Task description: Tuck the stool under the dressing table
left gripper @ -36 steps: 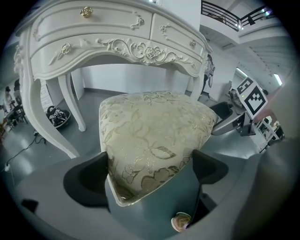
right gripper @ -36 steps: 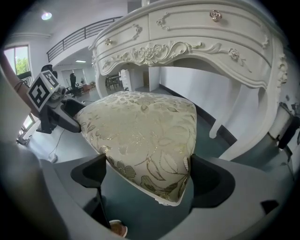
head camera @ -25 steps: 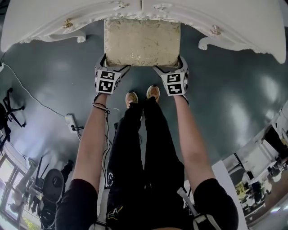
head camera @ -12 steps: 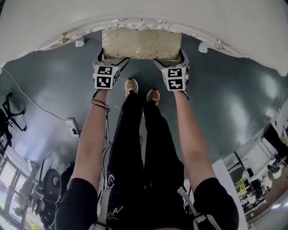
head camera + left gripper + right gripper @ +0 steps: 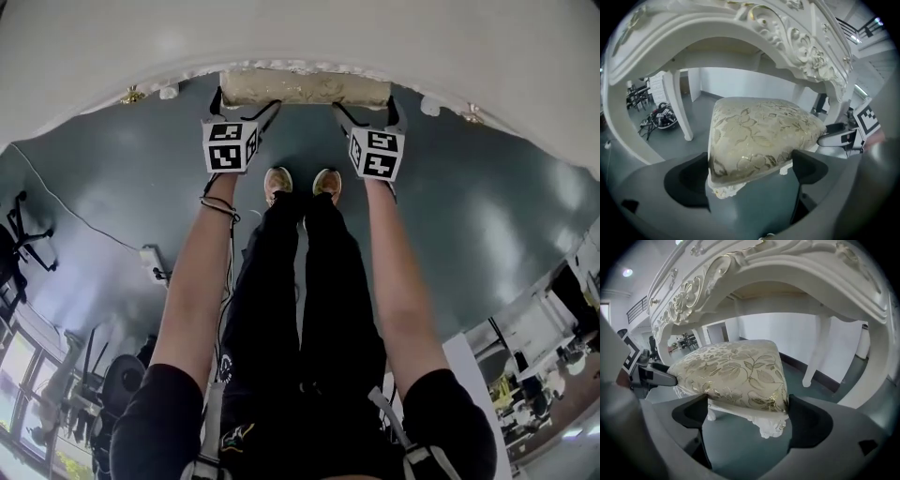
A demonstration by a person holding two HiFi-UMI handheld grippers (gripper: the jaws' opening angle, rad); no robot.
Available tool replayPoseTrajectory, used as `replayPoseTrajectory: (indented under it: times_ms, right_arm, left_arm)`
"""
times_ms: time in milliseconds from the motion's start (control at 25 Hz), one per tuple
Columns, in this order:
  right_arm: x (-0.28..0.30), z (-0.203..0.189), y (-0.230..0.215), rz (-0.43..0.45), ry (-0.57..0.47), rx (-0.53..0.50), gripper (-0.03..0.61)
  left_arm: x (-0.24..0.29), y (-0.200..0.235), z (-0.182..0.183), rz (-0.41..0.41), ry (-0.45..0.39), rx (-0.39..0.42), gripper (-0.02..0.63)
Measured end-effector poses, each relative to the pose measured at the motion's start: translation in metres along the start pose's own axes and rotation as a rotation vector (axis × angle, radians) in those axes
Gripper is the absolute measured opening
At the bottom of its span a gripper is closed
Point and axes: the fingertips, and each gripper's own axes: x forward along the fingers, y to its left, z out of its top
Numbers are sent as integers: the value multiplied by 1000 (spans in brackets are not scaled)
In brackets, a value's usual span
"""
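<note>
In the head view only the near strip of the gold-patterned stool [image 5: 305, 87] shows below the edge of the white dressing table [image 5: 300, 33]. My left gripper [image 5: 246, 103] holds its near left corner and my right gripper [image 5: 366, 108] its near right corner. The left gripper view has the cushion corner of the stool [image 5: 759, 136] wedged between both jaws of the left gripper [image 5: 750, 171], under the carved apron [image 5: 797, 42]. Seen from the right gripper, the stool [image 5: 736, 373] fills the right gripper [image 5: 747, 416] the same way, its white carved foot just below.
Curved white table legs [image 5: 679, 110] [image 5: 815, 357] stand to either side of the stool. The person's shoes [image 5: 300, 180] are just behind the grippers on the dark green floor. A cable and power strip [image 5: 150, 258] lie at the left, and a tangle of gear [image 5: 658, 119] sits beyond the left leg.
The stool has slid forward under the table, so less of the seat shows in the head view. Both grippers went forward with it, still holding its corners, and the apron now hangs overhead.
</note>
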Motion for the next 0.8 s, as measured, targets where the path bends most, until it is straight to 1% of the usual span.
replayPoseTrajectory:
  times_ms: [80,160,360,480,800]
  right_arm:
    - [9,11,-1,4,-8,3,549]
    - [13,14,-1,-5,-4,17,551]
    - [24,25,-3,-31,-14,42,551]
    - [32,33,-5,-39,-16,55,551]
    - [39,41,-10,-43,-13,50,554]
  left_arm:
    - [4,9,5,47,-24,-78,546]
    - [6,13,8,78,-30,-106,546]
    - [16,23,23,130,-42,-70,545]
    - [23,28,33,153,-54,-70,544]
    - [31,29,41,122,-53,-61,545]
